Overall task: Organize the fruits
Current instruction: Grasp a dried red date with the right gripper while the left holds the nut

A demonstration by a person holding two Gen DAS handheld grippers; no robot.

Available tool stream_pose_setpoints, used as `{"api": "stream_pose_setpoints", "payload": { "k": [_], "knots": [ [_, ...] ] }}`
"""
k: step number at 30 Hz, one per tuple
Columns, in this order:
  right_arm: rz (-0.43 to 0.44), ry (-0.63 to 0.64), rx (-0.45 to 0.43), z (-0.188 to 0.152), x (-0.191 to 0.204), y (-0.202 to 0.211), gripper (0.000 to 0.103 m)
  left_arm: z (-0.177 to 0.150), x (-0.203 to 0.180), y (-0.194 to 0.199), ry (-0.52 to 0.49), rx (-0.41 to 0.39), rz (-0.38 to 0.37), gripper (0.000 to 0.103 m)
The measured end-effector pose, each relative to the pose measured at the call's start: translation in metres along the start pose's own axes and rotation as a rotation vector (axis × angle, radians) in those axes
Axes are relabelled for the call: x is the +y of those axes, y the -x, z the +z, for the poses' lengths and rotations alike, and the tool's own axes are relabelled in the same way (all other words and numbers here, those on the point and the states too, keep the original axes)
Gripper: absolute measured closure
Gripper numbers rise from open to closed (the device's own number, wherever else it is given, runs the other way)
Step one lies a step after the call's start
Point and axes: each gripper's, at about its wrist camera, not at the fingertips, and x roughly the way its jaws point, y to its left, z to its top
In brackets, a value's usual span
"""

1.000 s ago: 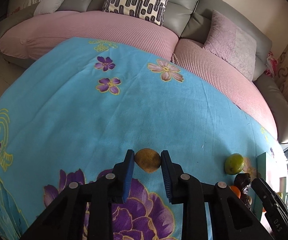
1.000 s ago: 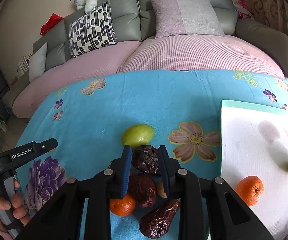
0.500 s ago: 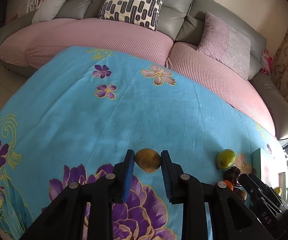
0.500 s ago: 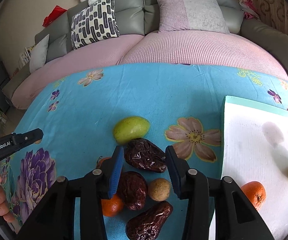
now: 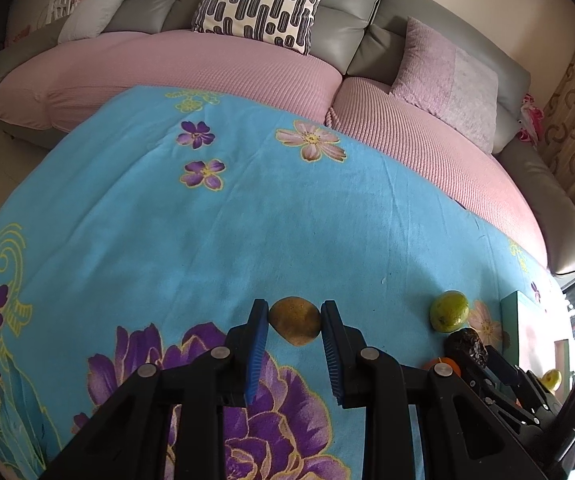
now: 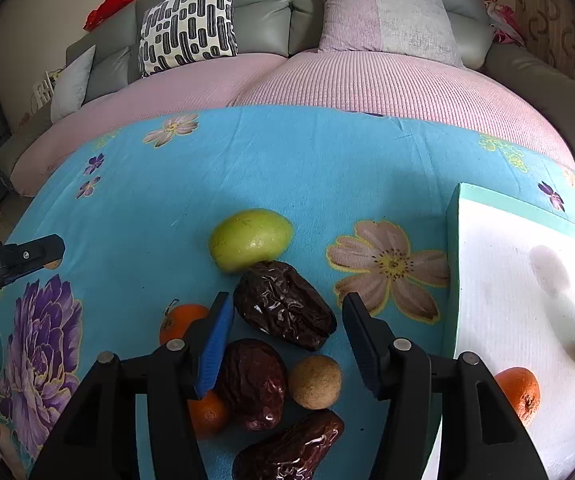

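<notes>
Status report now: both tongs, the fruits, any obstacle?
Left tongs shut on brown fruit. Right tongs open over upper date. Green fruit touches that date; an orange crowds the left finger.

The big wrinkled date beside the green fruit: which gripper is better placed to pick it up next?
Right. The right gripper hangs open with the date between its fingers. The left gripper is off to the side, shut on a small brown fruit.

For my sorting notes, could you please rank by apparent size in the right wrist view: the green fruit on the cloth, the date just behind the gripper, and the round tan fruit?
1. Date and green fruit: alike, unsure.
2. Round tan fruit, smallest, though nearest the camera.
</notes>
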Motion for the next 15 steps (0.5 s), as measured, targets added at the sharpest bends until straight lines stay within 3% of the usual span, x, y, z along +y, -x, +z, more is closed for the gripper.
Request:
{"api": "stream_pose_setpoints", "payload": {
  "k": [10, 15],
  "knots": [
    [0.008, -0.013, -0.008, -0.002, -0.001, 0.002, 0.05, 0.001, -0.001, -0.001, -0.007, 0.0, -0.003, 0.074],
    [0.018, -0.042, -0.058, 0.002, -0.005, 0.022, 0.05, 0.002, -0.003, 0.004, -0.012, -0.017, 0.0, 0.074]
  ]
}}
